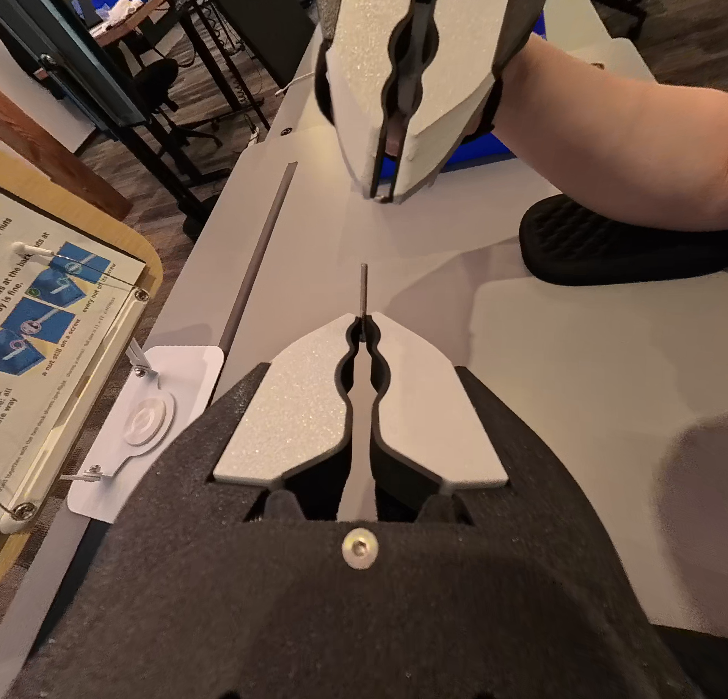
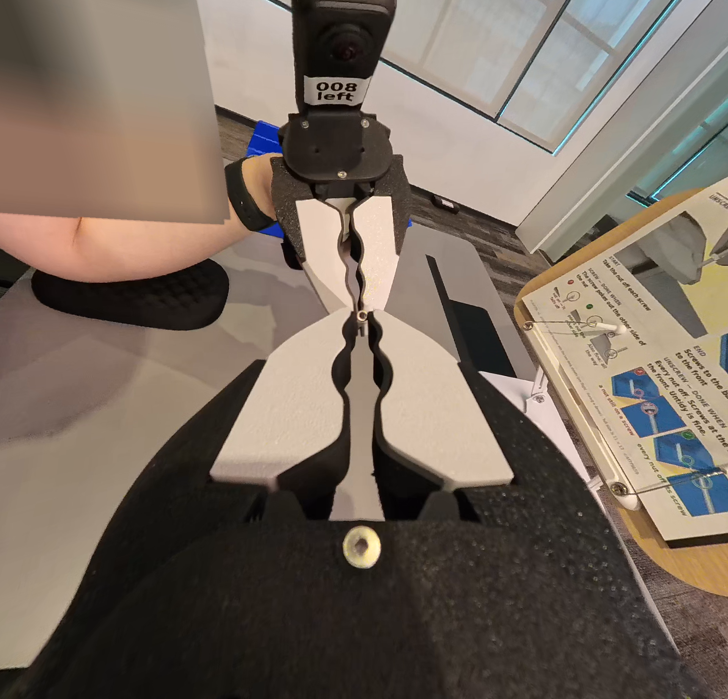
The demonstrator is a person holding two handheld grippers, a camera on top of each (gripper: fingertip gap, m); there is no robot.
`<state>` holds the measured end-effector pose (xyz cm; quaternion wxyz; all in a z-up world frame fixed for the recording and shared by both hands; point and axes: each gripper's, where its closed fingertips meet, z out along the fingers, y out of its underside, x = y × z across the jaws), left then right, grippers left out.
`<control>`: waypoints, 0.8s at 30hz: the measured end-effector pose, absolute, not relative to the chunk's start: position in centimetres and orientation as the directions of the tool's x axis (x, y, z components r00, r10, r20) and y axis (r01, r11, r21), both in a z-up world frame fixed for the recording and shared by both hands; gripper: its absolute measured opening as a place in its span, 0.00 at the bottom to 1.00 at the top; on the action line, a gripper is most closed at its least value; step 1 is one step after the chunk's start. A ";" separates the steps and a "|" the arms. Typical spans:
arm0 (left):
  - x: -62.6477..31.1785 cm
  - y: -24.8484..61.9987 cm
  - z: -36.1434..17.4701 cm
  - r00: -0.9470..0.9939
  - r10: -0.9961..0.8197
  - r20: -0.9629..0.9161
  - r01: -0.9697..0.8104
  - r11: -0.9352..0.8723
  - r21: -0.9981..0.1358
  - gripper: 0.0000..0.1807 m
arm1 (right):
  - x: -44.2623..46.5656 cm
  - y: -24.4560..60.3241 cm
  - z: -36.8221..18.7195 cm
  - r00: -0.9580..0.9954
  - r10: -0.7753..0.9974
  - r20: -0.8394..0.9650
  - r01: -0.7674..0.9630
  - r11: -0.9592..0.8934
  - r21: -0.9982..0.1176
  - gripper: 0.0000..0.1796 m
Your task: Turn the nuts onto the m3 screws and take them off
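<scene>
In the left wrist view my left gripper [image 1: 363,317] is shut on a thin m3 screw [image 1: 363,288] that sticks straight out past its tips over the white table [image 1: 433,247]. My right gripper [image 1: 380,197] faces it from beyond, a short gap from the screw's free end, with a small nut [image 1: 381,198] pinched at its tips. In the right wrist view my right gripper [image 2: 362,321] is shut on the small silver nut [image 2: 361,316]. The left gripper [image 2: 359,306] is directly opposite, tip to tip. The screw is hard to make out there.
A black wrist-rest pad [image 1: 614,243] lies under a person's forearm [image 1: 614,136]. A blue bin [image 1: 480,152] sits behind the right gripper. An instruction board [image 2: 650,384] on a wooden tray stands beside the table, with a white stand [image 1: 149,416] and a long slot [image 1: 260,254]. Some 5 centimeters of space lies between my two pairs of fingers.
</scene>
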<state>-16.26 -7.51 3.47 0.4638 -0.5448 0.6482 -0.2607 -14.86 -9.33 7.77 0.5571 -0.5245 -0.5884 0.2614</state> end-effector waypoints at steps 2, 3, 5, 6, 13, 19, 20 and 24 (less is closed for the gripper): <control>-16.1 -7.6 3.4 0.020 -0.944 -0.328 -0.475 0.280 -0.834 0.01 | -14.8 -9.3 7.5 0.162 0.908 0.386 0.337 0.317 -0.887 0.03; -16.1 -7.7 3.4 0.020 -0.942 -0.335 -0.478 0.285 -0.831 0.01 | -14.8 -9.3 7.4 0.160 0.907 0.389 0.341 0.319 -0.884 0.03; -16.1 -7.8 3.5 0.018 -0.941 -0.339 -0.481 0.289 -0.828 0.01 | -14.9 -9.4 7.3 0.149 0.911 0.384 0.327 0.321 -0.889 0.03; -16.0 -7.9 3.5 0.017 -0.940 -0.340 -0.479 0.291 -0.828 0.01 | -14.9 -9.4 7.3 0.143 0.914 0.379 0.323 0.319 -0.891 0.03; -15.9 -8.5 3.9 -0.006 -0.942 -0.335 -0.452 0.302 -0.840 0.01 | -15.4 -9.5 6.6 0.126 0.915 0.383 0.345 0.321 -0.882 0.03; -15.9 -8.7 4.0 -0.015 -0.941 -0.338 -0.445 0.309 -0.840 0.01 | -15.8 -9.6 6.7 0.124 0.912 0.390 0.335 0.331 -0.882 0.03; -15.8 -8.7 4.1 -0.017 -0.941 -0.339 -0.442 0.311 -0.841 0.01 | -15.8 -9.6 6.8 0.123 0.913 0.390 0.334 0.332 -0.882 0.03; -15.8 -8.9 4.1 -0.023 -0.942 -0.335 -0.432 0.312 -0.846 0.01 | -15.8 -9.7 7.0 0.120 0.914 0.387 0.321 0.333 -0.886 0.03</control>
